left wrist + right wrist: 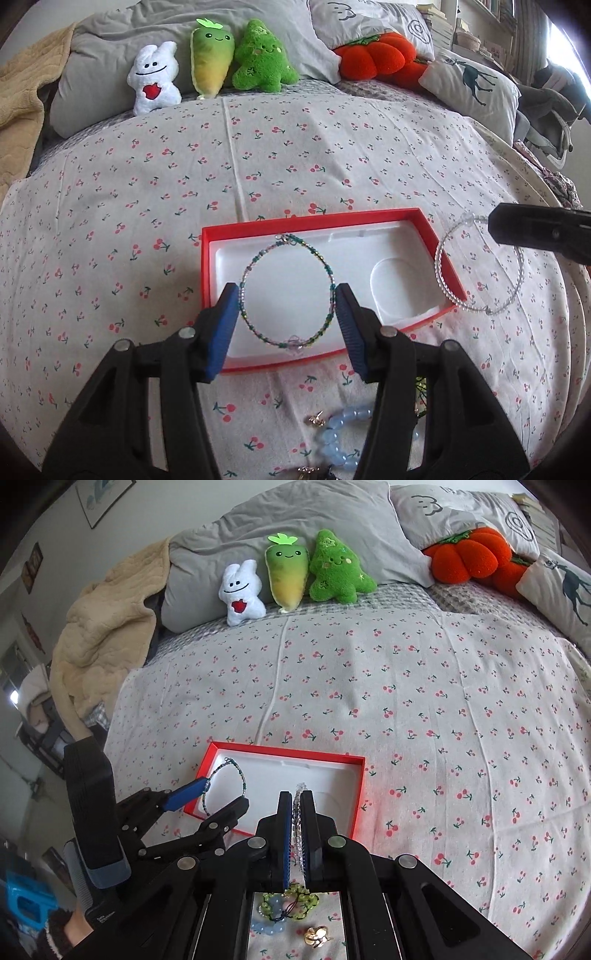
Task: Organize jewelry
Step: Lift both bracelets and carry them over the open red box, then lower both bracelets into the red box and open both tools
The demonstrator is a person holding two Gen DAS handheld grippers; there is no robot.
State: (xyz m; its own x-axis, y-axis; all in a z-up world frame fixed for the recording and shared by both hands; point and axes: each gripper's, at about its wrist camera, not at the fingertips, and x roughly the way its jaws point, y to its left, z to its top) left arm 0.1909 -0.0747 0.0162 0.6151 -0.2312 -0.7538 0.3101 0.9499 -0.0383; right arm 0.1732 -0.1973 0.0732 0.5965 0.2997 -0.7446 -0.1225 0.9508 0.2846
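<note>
Holding a green beaded bracelet [286,291] across its width, left gripper [286,299] jaws half-spread over the red box [314,219]. Right gripper [296,801] jaws closed tight on a clear beaded bracelet [480,264] beside it.

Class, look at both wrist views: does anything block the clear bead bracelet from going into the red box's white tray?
Nothing visible blocks it. The right gripper holds the clear bead bracelet at the red box; the green bracelet occupies the other end.
</note>
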